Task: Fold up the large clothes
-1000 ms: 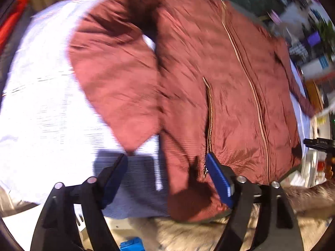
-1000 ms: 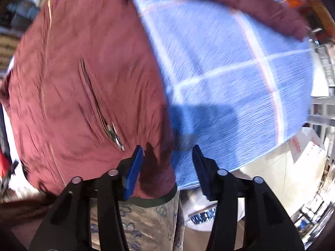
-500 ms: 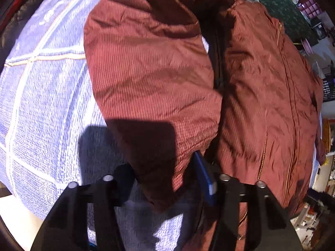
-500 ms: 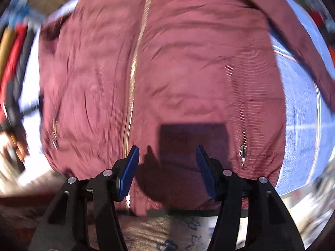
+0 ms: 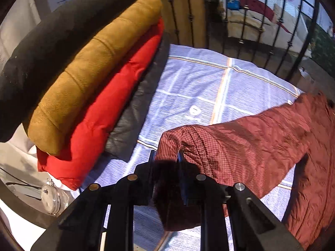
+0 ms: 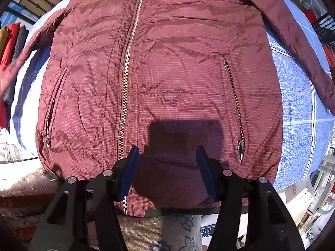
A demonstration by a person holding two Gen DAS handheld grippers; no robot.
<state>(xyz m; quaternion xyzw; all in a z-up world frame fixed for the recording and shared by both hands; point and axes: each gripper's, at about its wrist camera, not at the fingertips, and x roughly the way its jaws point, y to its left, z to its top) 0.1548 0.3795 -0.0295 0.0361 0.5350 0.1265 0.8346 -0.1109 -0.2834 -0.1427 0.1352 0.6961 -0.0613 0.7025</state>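
Left gripper (image 5: 166, 156): jaws closing on the cuff end of a maroon sleeve (image 5: 240, 144), fabric pinched between the pads, sleeve lifted and stretched away to the right toward the jacket body. Right gripper (image 6: 167, 163): jaws spread apart, nothing between the blue pads, pointing straight down over the lower front of the jacket, own shadow cast on the fabric.

Largest first: blue checked sheet (image 6: 297, 96) with pale and orange stripes, covering the whole work surface. On it, maroon quilted jacket (image 6: 167, 62), spread flat, front up, closed down the middle by a silver centre zipper (image 6: 126, 67). Right sleeve (image 6: 299, 41) lying out along the sheet on the right of the right wrist view; the other sleeve drawn out to the left edge of that view, toward the stack. Dark hem band (image 6: 188, 211) at the near edge, hanging just over a floral patterned cloth (image 6: 163, 232).

Beside the jacket, well apart from its body: stack of folded clothes at the sheet's edge, black garment (image 5: 52, 33) on top, mustard quilted one (image 5: 92, 71) under it, then red (image 5: 104, 113), then dark grey (image 5: 136, 108) at the bottom, resting on the sheet. Black metal railing (image 5: 247, 21) behind the sheet.

Smaller: two slanted pocket zippers, one on the left of the right wrist view (image 6: 55, 106), one on the right (image 6: 233, 104), each with a metal pull at its lower end. Small white label (image 5: 194, 110) on the sheet near the raised sleeve.
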